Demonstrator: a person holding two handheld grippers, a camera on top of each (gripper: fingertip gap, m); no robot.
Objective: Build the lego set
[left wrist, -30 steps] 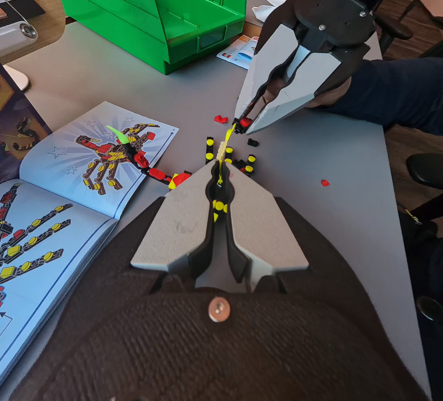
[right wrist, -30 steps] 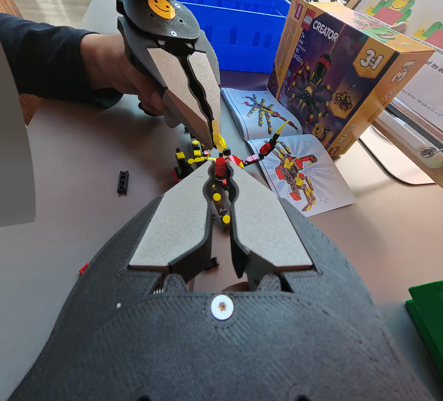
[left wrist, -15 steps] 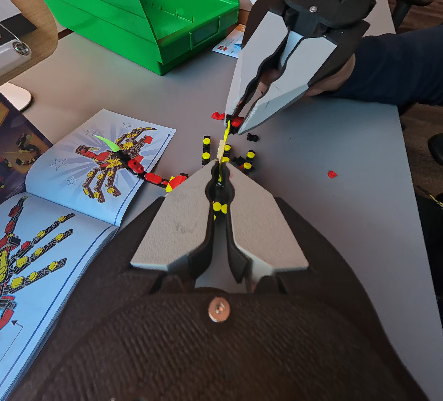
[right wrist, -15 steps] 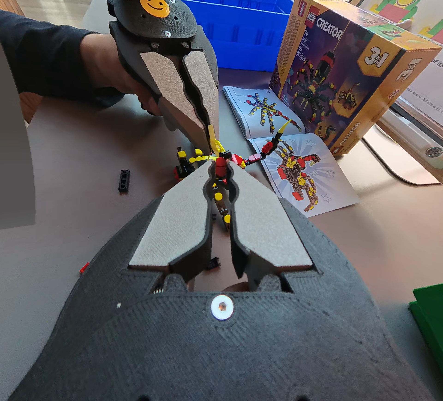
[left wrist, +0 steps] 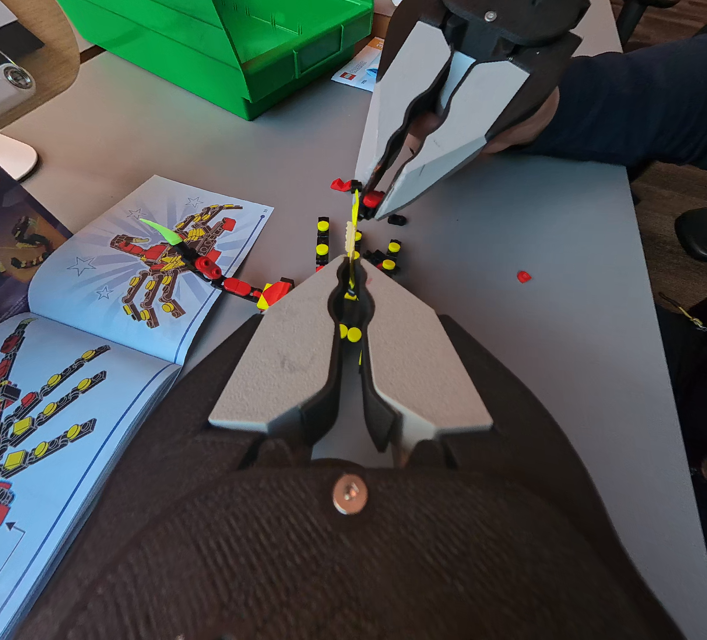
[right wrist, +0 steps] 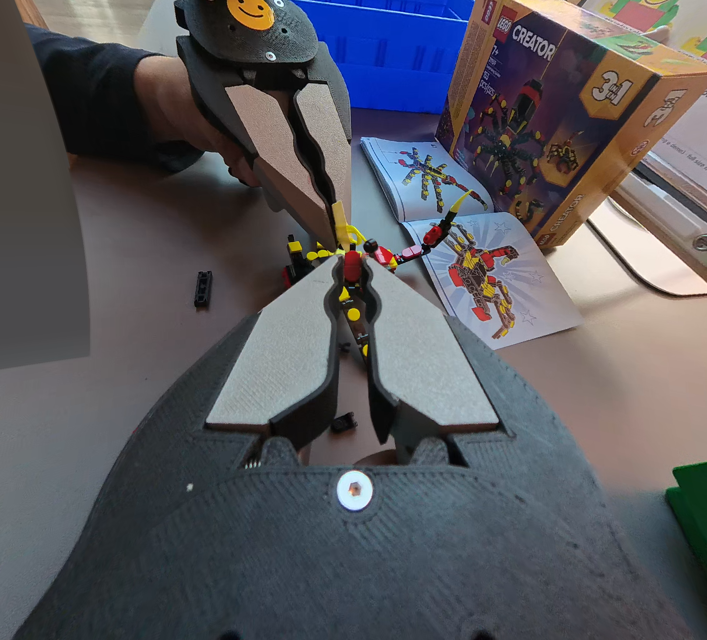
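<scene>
The lego model, black with red and yellow parts, sits mid-table. The right gripper is clamped on its red piece; the left gripper is clamped on its yellow claw. Loose pieces lie beneath. Bare table extends rightward to its edge. An instruction booklet, a green bin and the set's box stand nearby.

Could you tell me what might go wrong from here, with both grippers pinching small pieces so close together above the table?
The thin yellow claw piece sticks out well beyond the left gripper and could twist or slip when pressed. The right gripper pinches only a small red piece, which might pop free. Either could fall among the loose black-and-yellow bricks underneath.
</scene>
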